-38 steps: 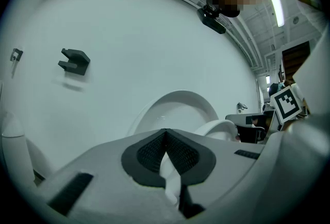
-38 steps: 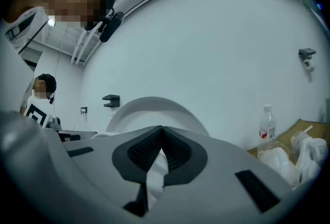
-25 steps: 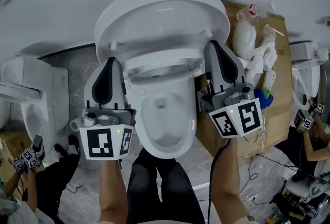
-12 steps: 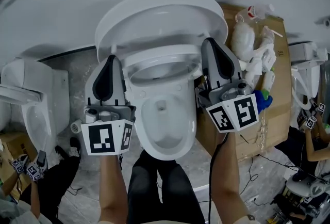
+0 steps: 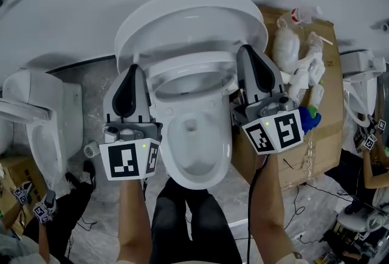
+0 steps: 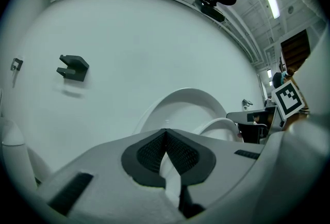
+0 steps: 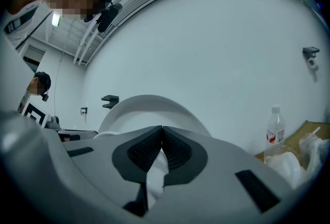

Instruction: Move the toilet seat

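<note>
Your left gripper [image 5: 135, 67] and right gripper [image 5: 245, 48] are closed and empty, so nudge the stiff, slippery, probably light toilet seat [image 5: 182, 64] from under its side rims.

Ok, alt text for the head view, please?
The left tongs and right tongs, both shut, flank a white toilet seat with its lid raised. A cluttered cardboard box stands to the right.

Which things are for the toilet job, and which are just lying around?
For the job: toilet seat, raised lid, left hand-held gripper, right hand-held gripper.
Just lying about: cardboard box, water bottle, white bags, second toilet.
</note>
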